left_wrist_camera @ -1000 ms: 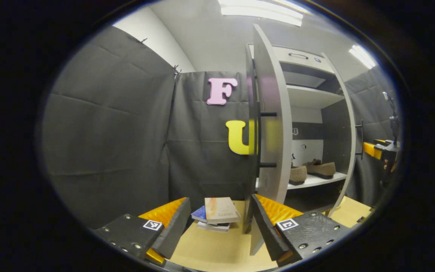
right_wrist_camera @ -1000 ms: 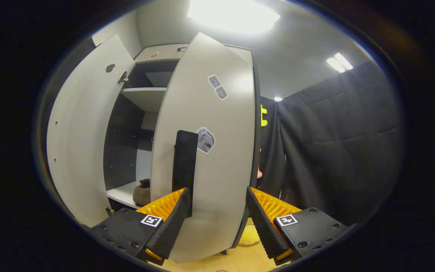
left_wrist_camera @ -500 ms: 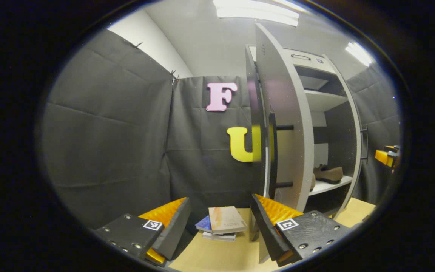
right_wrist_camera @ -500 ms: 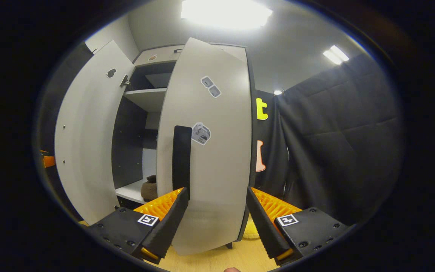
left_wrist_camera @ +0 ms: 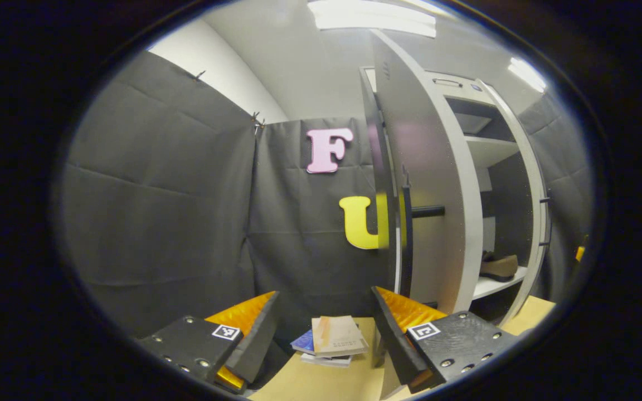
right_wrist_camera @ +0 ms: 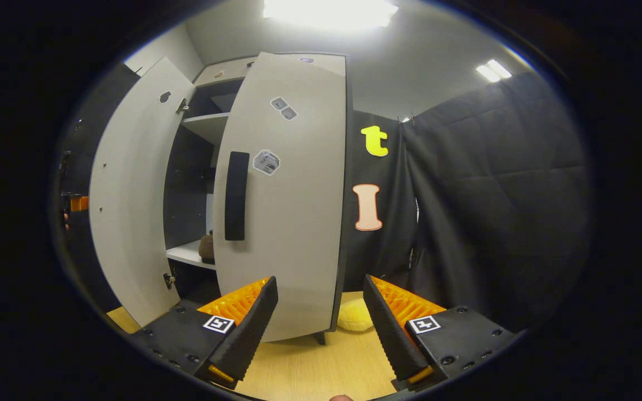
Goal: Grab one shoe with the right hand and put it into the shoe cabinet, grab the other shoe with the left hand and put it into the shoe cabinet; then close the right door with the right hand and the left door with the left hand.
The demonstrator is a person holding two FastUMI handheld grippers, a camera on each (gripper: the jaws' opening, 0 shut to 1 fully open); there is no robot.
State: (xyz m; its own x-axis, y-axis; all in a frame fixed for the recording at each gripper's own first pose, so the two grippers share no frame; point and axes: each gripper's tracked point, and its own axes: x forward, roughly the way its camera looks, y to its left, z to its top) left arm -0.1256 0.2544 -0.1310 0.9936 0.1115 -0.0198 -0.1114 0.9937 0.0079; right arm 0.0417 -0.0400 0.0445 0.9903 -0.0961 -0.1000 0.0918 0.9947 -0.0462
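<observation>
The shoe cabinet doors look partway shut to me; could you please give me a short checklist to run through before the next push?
1. Shoes on the shelf: a brown shoe lies on the shelf of the shoe cabinet. Ok.
2. Right door shut: it stands ajar, with a gap beside its black handle. Not ok.
3. Left door shut: wide open. Not ok.
4. Right hand-held gripper free: open, holding nothing. Ok.
5. Left hand-held gripper free: open, holding nothing. Ok.
6. Shoe clear of the doors' swing: cannot tell.
</observation>
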